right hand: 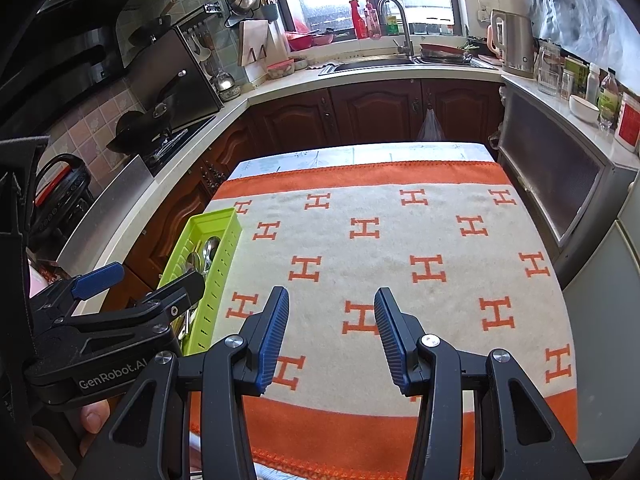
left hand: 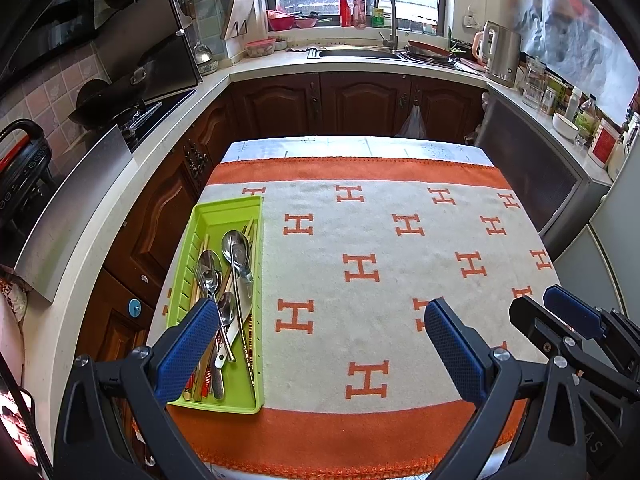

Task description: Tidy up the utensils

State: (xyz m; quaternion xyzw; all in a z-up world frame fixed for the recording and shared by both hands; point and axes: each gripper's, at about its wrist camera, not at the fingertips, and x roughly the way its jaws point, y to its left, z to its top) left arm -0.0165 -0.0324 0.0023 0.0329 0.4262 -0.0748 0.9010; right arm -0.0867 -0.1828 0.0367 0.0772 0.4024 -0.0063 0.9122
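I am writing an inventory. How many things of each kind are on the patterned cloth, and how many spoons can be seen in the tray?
Green utensil tray: 1
Metal spoons visible in it: 3
Total: 4
The chopsticks are too overlapped to count.

A green plastic utensil tray [left hand: 224, 216] sits at the left edge of the orange-bordered cloth [left hand: 360, 272] covering the table; metal spoons [left hand: 236, 246] and chopsticks [left hand: 250, 226] lie inside. The sink [left hand: 356, 53] is behind.
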